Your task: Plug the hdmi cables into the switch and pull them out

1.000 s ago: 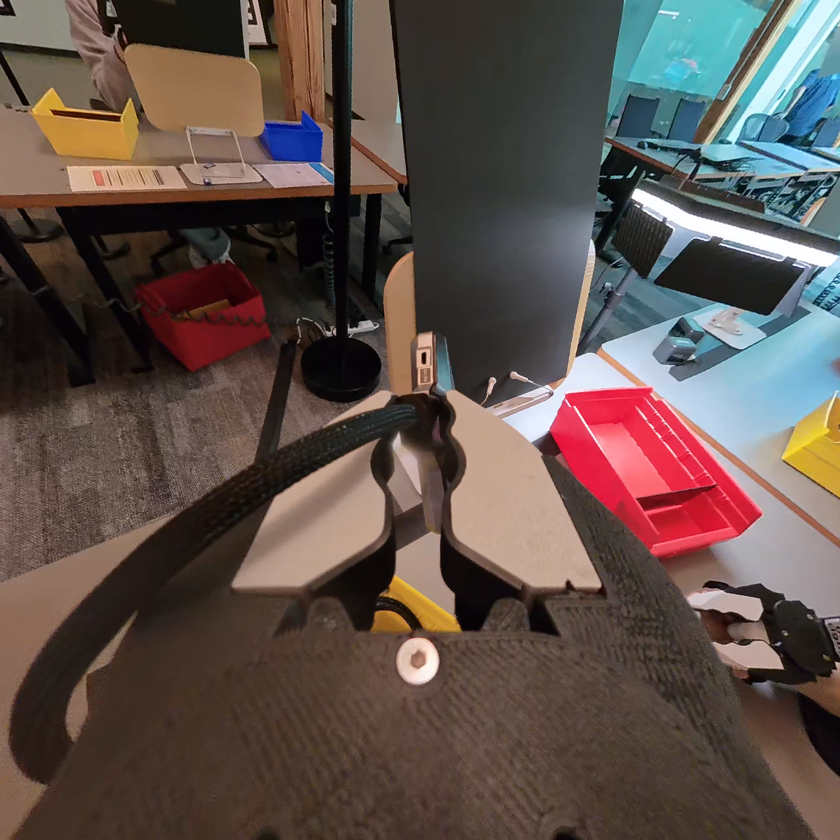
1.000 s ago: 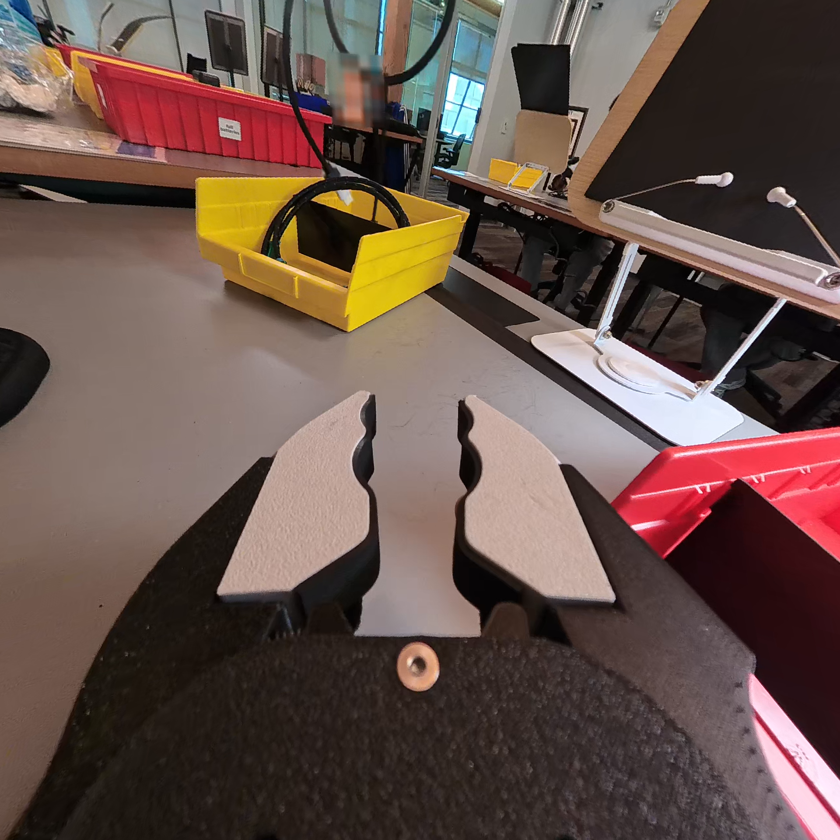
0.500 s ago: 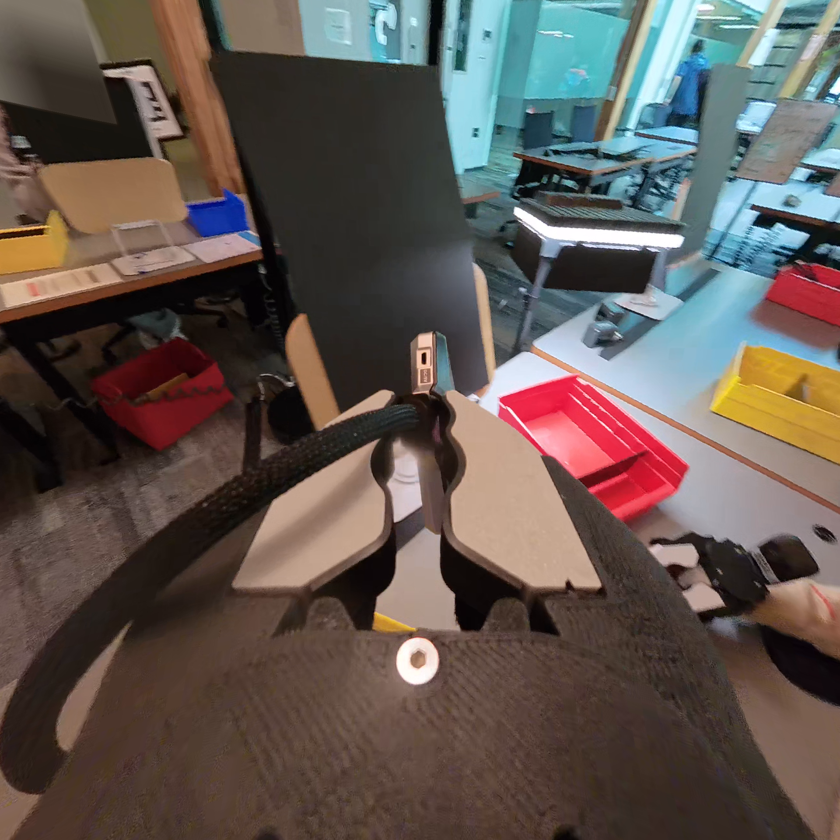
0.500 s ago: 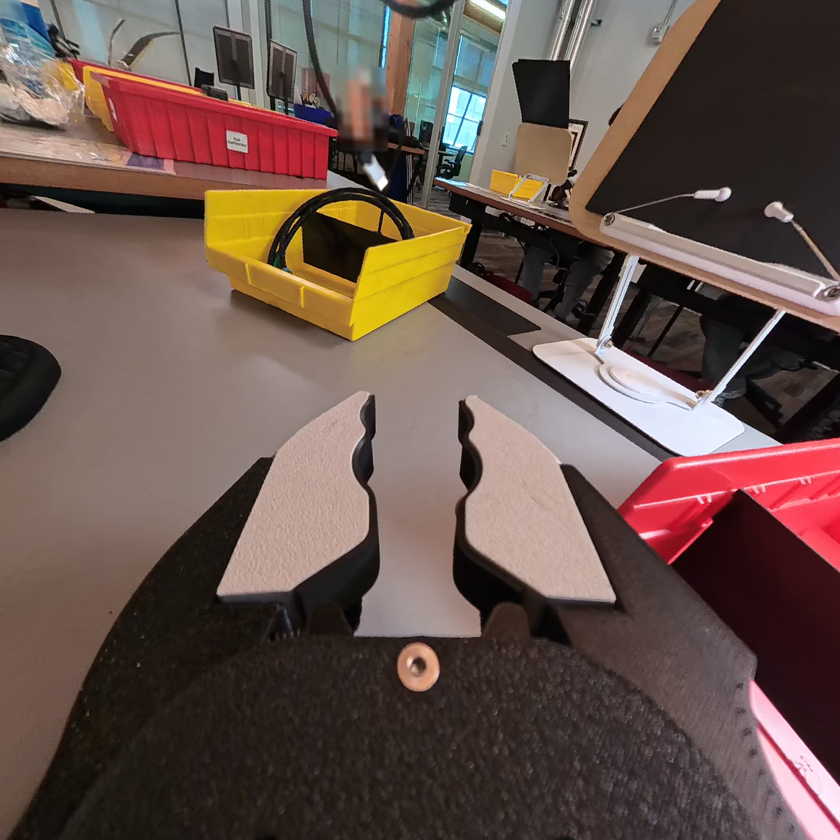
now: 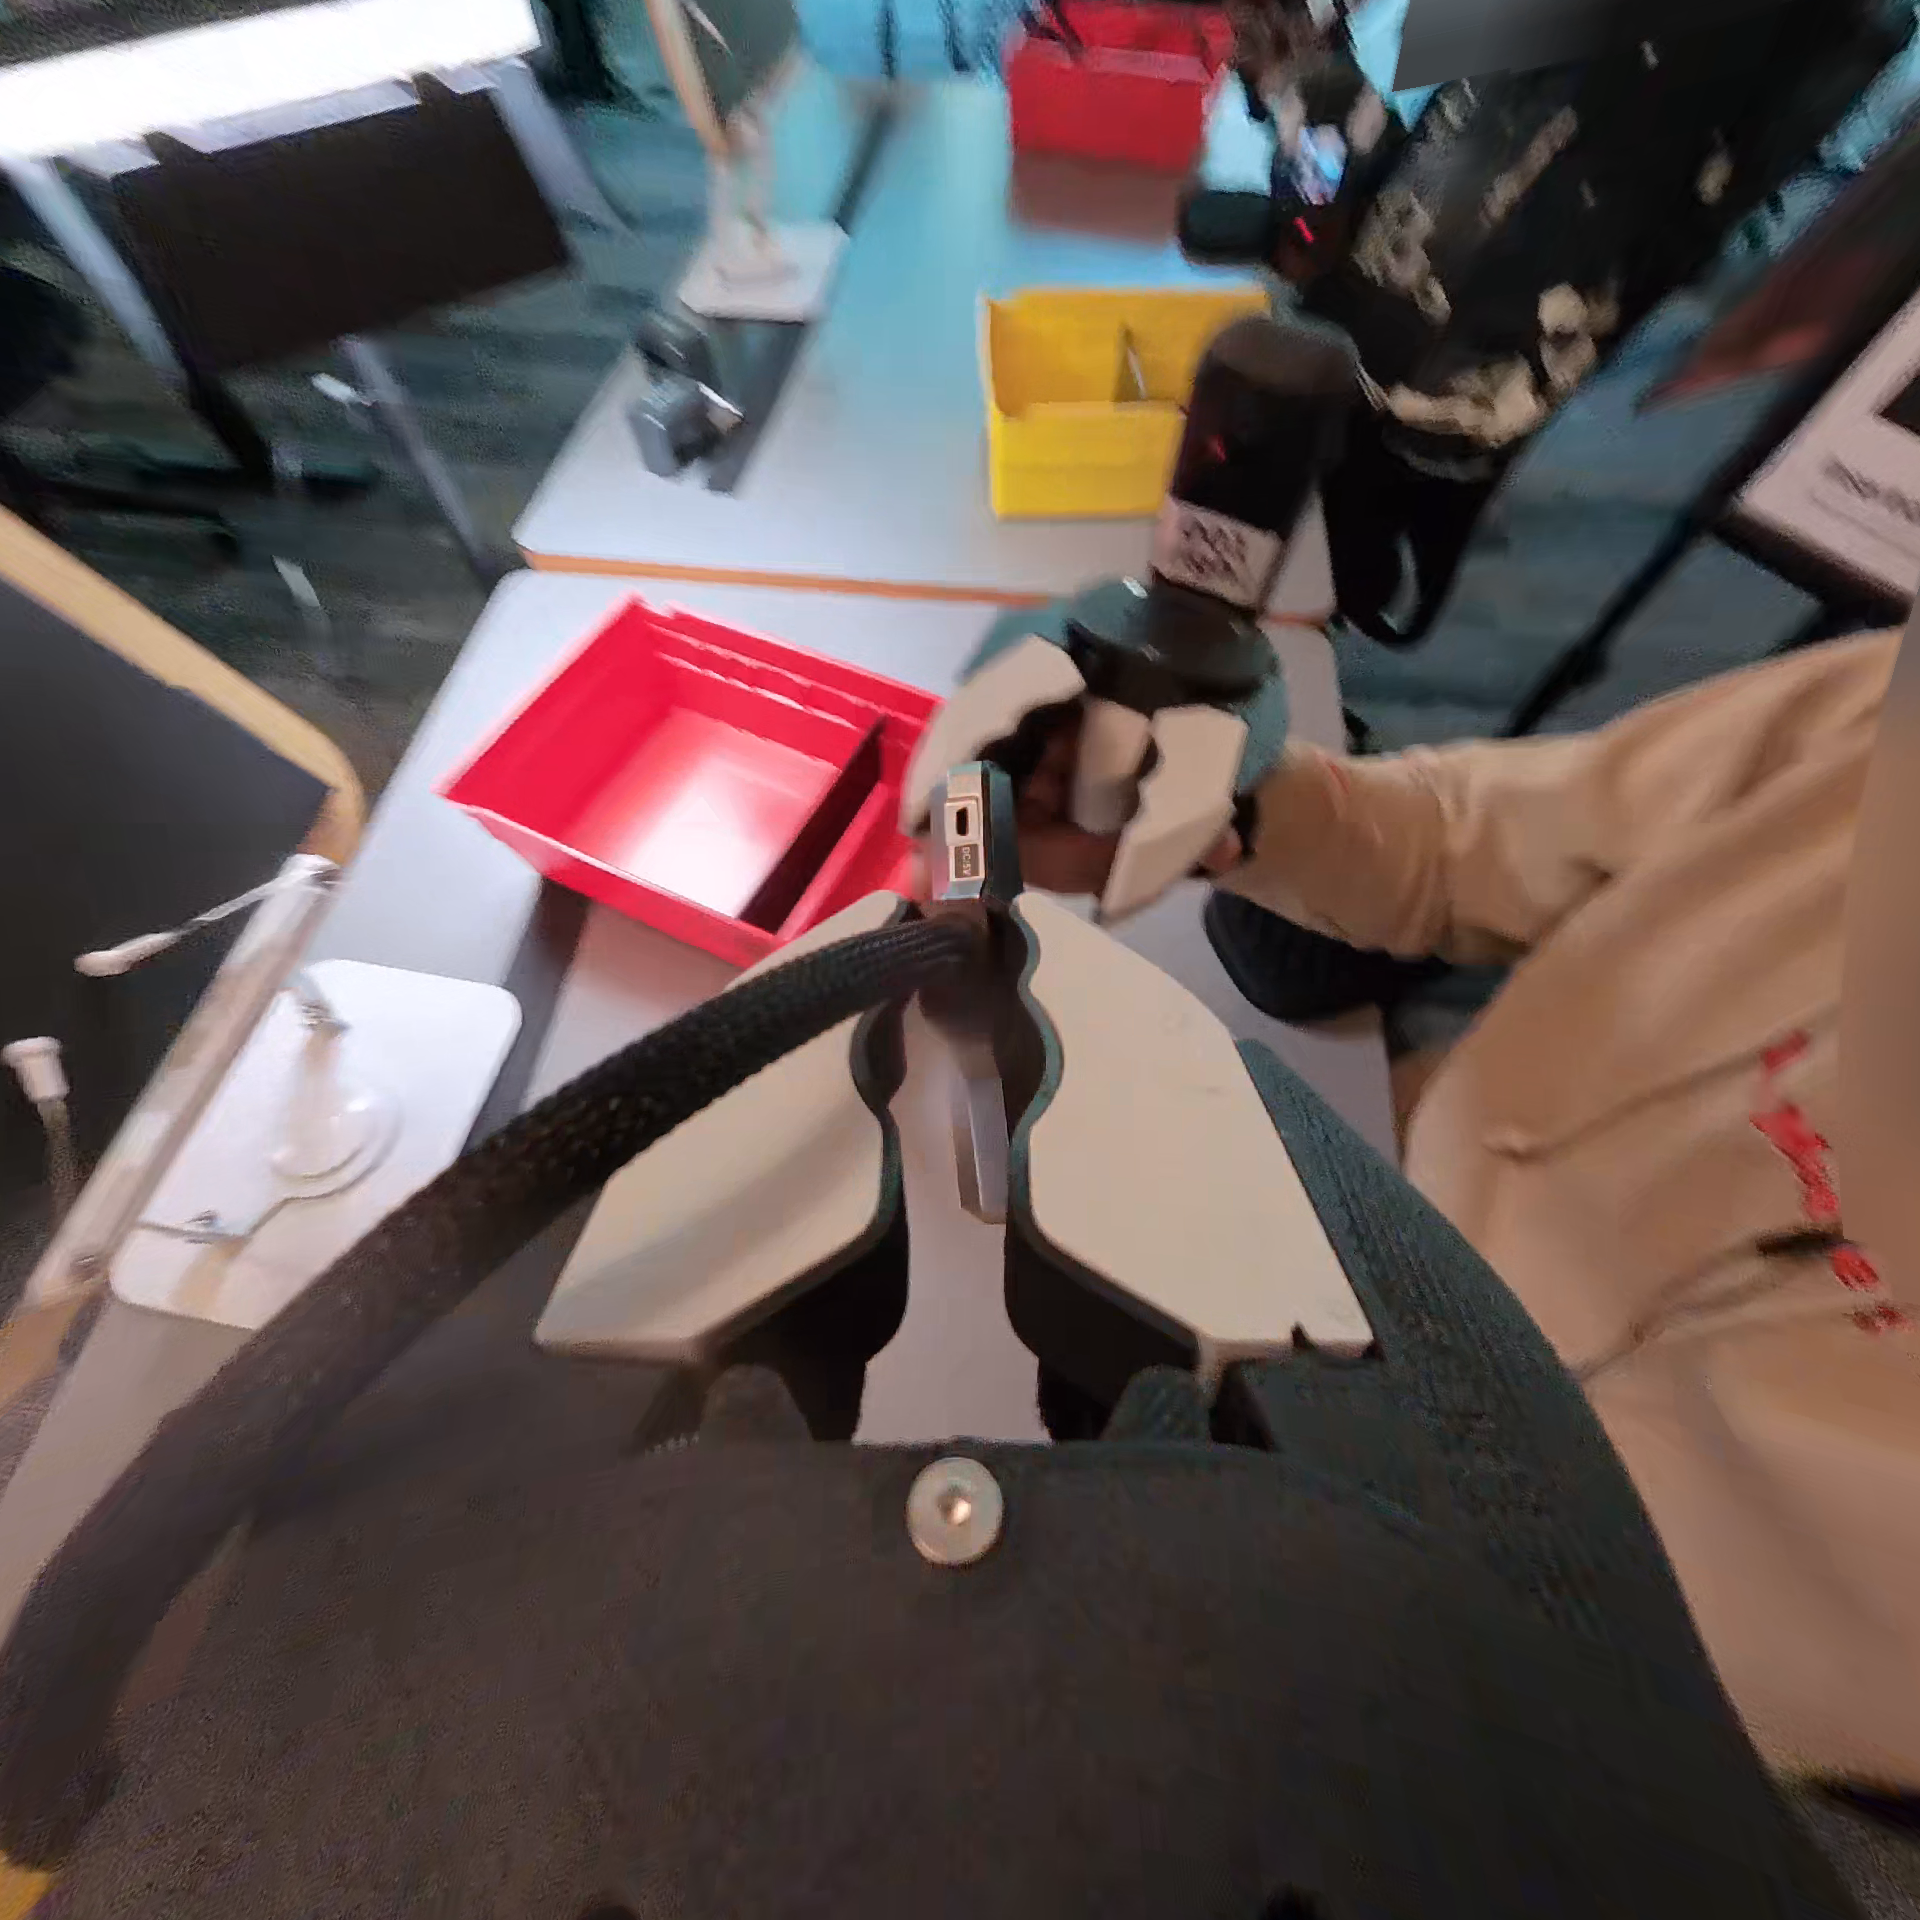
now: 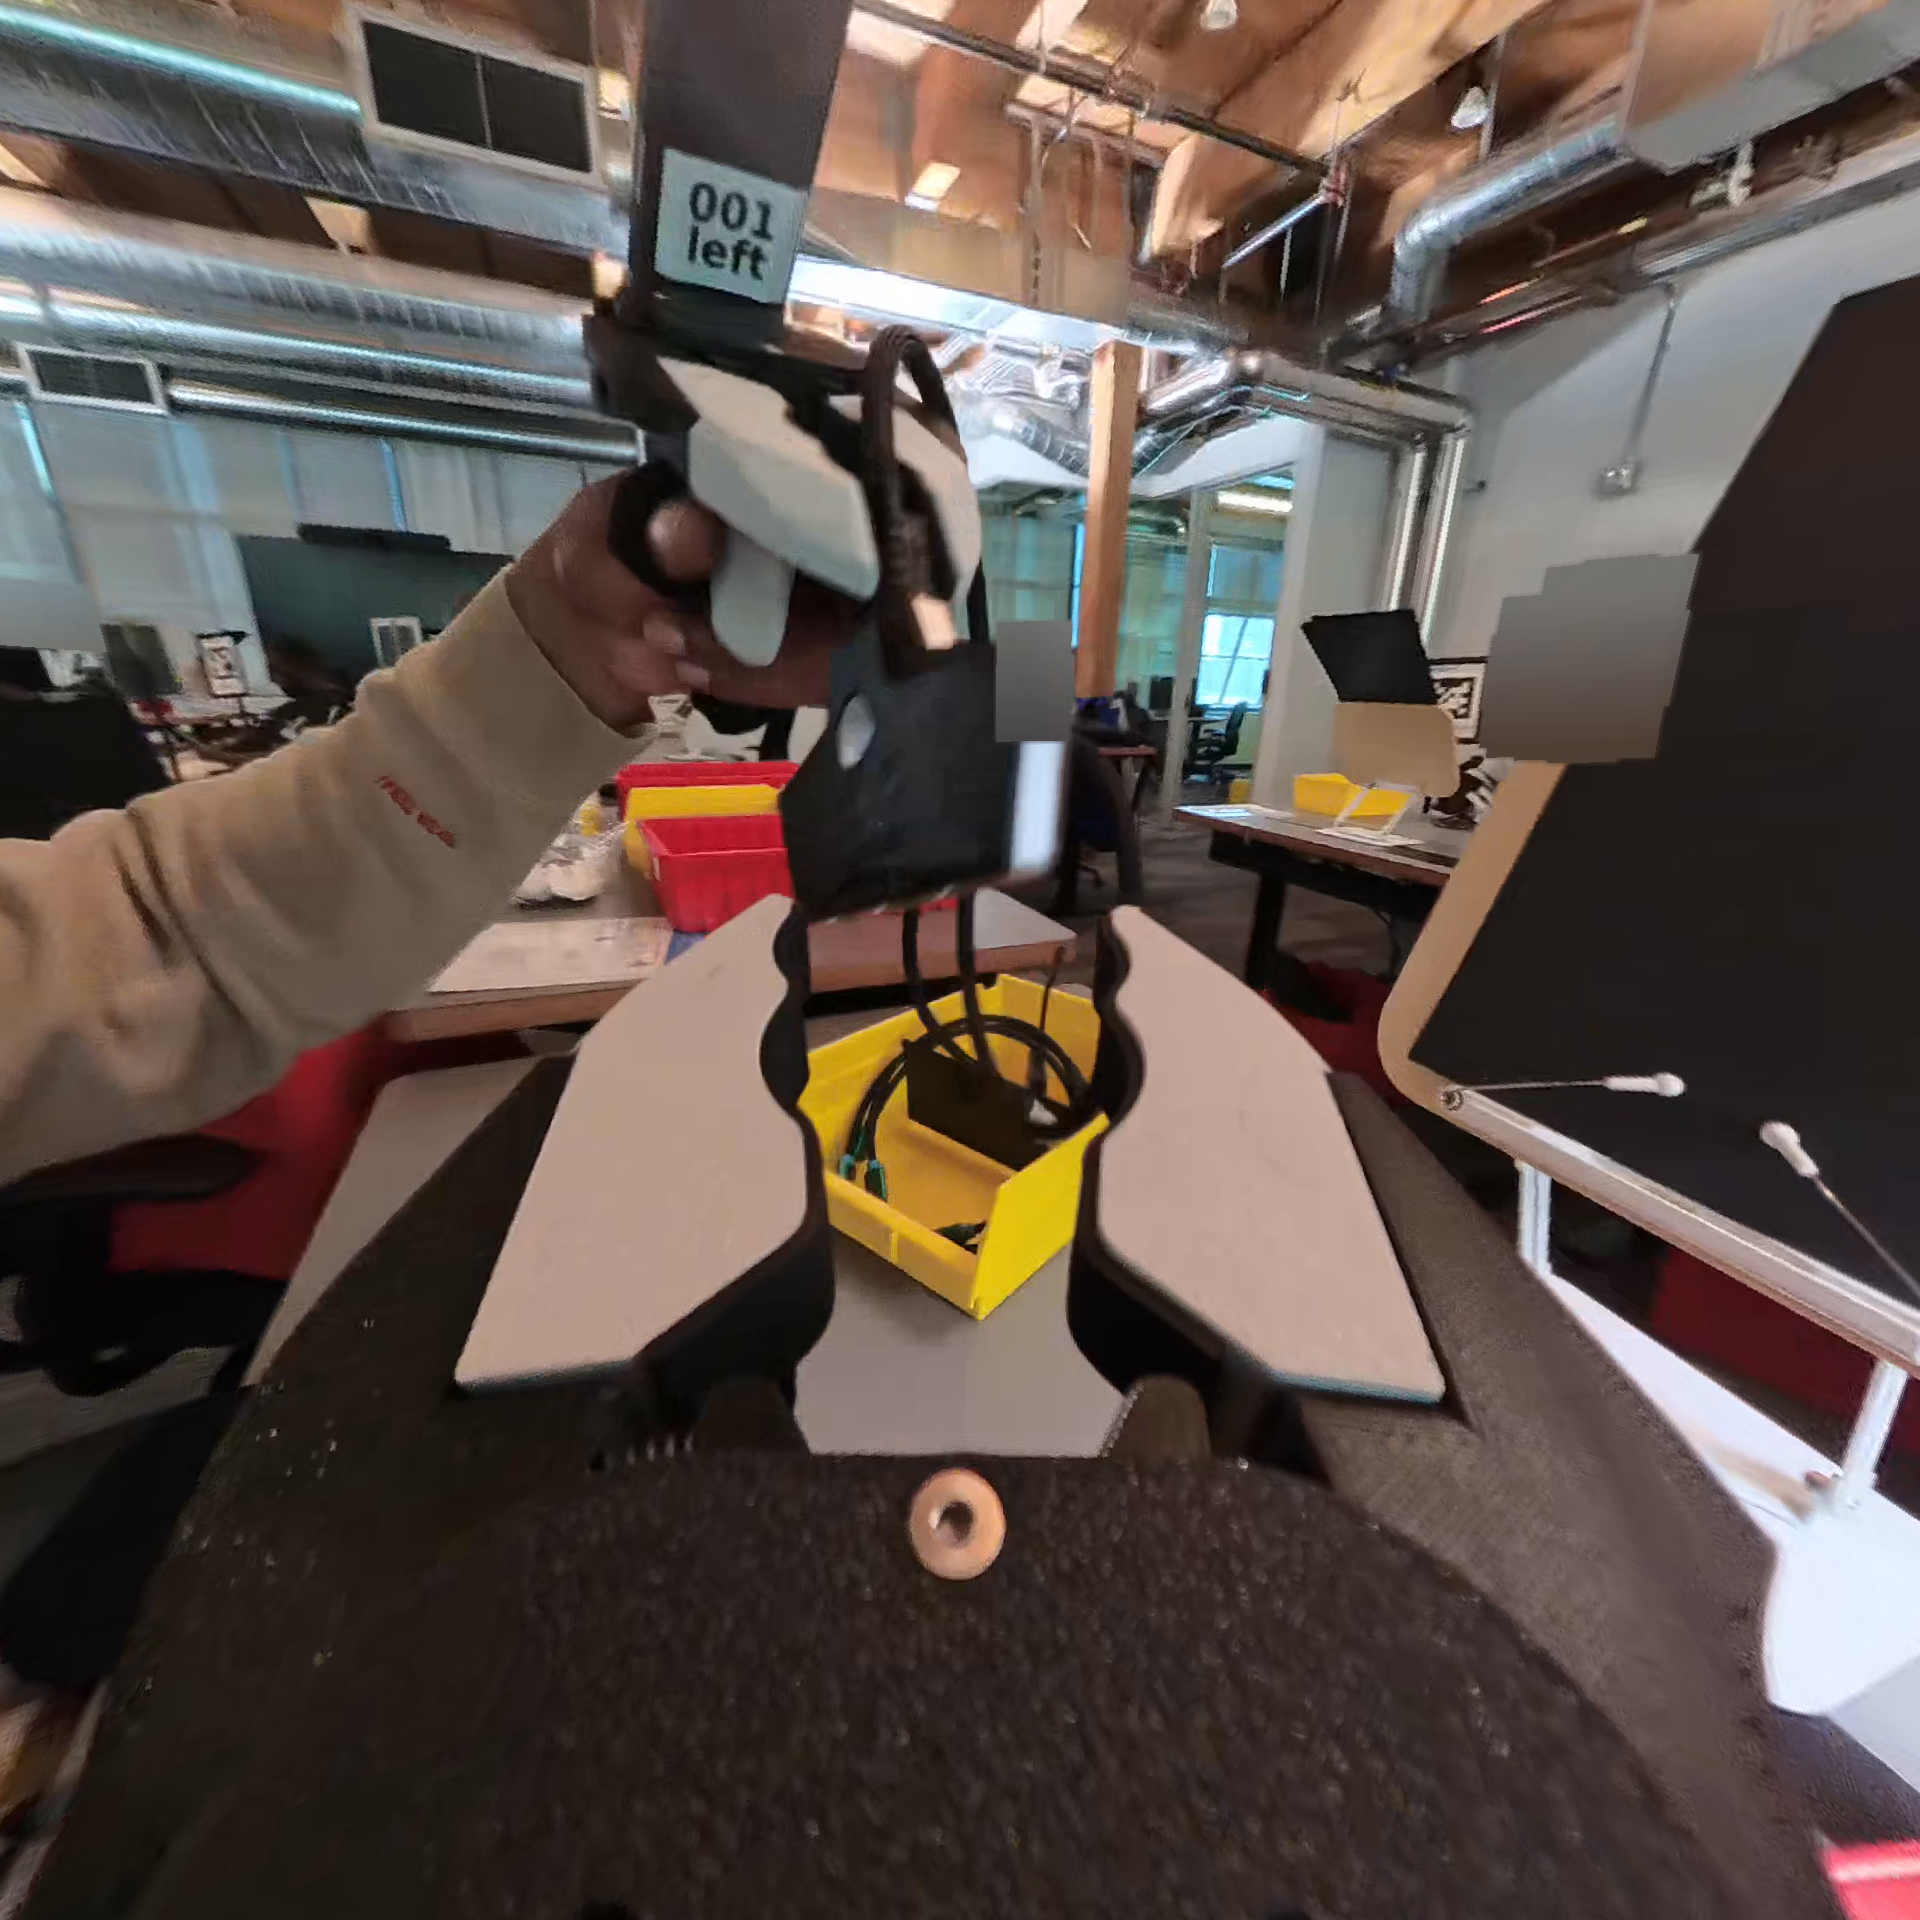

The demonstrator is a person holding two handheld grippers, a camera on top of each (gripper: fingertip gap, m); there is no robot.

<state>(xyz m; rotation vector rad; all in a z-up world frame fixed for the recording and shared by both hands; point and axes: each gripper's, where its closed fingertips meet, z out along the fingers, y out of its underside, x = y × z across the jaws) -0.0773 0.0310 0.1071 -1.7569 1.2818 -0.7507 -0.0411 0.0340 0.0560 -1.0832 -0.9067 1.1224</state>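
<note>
In the left wrist view, the left gripper (image 5: pixel 961 914) is clamping its two grey fingers (image 5: pixel 727 1174) on the HDMI switch (image 5: pixel 966 831), a slim grey-and-black box that is sticking up edge-on past the fingertips. A thick braided black cable (image 5: pixel 582 1101) is curving away from the switch toward the lower left. Beyond the switch, the right gripper (image 5: pixel 1081 800) is hovering in a person's hand, a beige sleeve (image 5: pixel 1507 831) trailing off behind it (this view is too blurred to say how that far claw stands). A red bin (image 5: pixel 675 810) is sitting on the grey table (image 5: pixel 436 894) just left of the switch, and a yellow bin (image 5: pixel 1081 416) is lying well beyond it on another table.

In the right wrist view, the right gripper (image 6: pixel 951 956) is holding its jaws wide apart around nothing, tips just under the switch (image 6: pixel 914 790). The switch is hanging in the air, pinched from above by the left gripper (image 6: pixel 914 582), which bears a pale sticker. Thin black cables (image 6: pixel 961 977) are dropping from the switch's lower edge into a yellow bin (image 6: pixel 966 1195) on the table below the switch, seen between the right gripper's open fingers. A black board with a wooden edge (image 6: pixel 1714 831) is leaning right of the switch.
</note>
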